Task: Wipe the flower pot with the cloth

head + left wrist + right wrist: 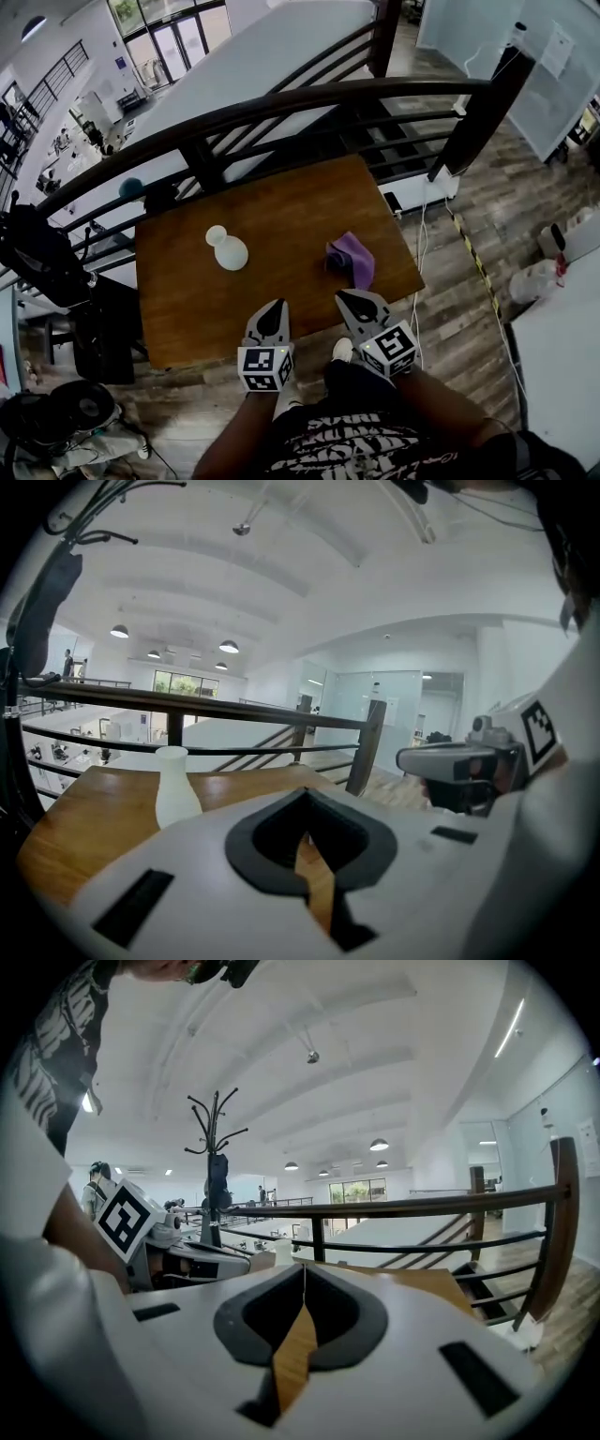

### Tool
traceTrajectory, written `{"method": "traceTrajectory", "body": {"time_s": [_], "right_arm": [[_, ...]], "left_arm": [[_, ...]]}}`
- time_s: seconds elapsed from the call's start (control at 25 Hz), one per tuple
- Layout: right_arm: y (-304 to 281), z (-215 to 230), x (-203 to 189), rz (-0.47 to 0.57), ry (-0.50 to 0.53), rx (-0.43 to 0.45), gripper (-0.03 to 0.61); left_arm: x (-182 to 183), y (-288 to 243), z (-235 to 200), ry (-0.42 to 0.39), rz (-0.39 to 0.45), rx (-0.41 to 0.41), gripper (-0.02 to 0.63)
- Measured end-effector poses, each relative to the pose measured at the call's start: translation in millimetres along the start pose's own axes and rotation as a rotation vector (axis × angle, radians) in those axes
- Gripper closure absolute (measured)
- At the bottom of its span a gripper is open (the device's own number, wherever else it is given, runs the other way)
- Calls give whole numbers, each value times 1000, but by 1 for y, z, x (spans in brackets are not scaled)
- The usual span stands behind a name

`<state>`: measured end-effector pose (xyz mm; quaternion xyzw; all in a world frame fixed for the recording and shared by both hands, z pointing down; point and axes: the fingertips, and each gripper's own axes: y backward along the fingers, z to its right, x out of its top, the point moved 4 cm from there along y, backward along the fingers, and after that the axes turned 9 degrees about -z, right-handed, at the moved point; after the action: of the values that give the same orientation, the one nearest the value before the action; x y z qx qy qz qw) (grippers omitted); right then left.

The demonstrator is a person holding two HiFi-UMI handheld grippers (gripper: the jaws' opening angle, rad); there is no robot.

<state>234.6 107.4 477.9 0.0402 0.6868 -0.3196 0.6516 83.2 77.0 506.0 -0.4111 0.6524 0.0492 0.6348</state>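
A small white flower pot (228,249) shaped like a vase stands upright on the brown wooden table (281,225), left of centre. It also shows at the left in the left gripper view, as the pot (174,787). A purple cloth (352,257) lies crumpled near the table's right edge. My left gripper (275,307) hovers at the table's near edge, jaws shut and empty, below and right of the pot. My right gripper (351,298) is beside it, just short of the cloth, shut with nothing held. The left gripper (302,799) and right gripper (302,1269) tips meet in their own views.
A dark curved railing (281,108) runs along the table's far side and past its right end. A cable (420,234) and yellow-black tape (473,258) lie on the wooden floor to the right. A white table corner (562,375) stands at the far right.
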Motion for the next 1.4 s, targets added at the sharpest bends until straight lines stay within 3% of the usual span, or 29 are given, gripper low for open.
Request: {"method": "traceTrajectory", "body": {"time_s": [0.36,0.48,0.72,0.96,1.16,1.2,1.24,1.4], "right_arm": [[-71,107,-50,-231,55,66,575],[-99,124,-83,-367,85,104,439],[-141,151,-141,-630,154,64,353],[-178,166,-175,-807,170,-18,347],[-188,167,-181,-847,112,-65,358],[-187,169,-179,-846,106,-84,379],[-186,169,-178,-849,99,-106,470],[-185,164,-167,-845,42,-171,488]], "left_arm": [[23,-96,-23,3,-80,71,615],[20,-109,-30,16,-108,73,615],[15,-106,-47,8,-136,64,615],[21,-91,-91,-32,-148,44,615],[54,-74,-139,-55,-92,33,615],[63,-71,-148,-63,-75,31,615],[71,-67,-156,-74,-60,28,615],[94,-57,-193,-144,-15,37,615]]}}
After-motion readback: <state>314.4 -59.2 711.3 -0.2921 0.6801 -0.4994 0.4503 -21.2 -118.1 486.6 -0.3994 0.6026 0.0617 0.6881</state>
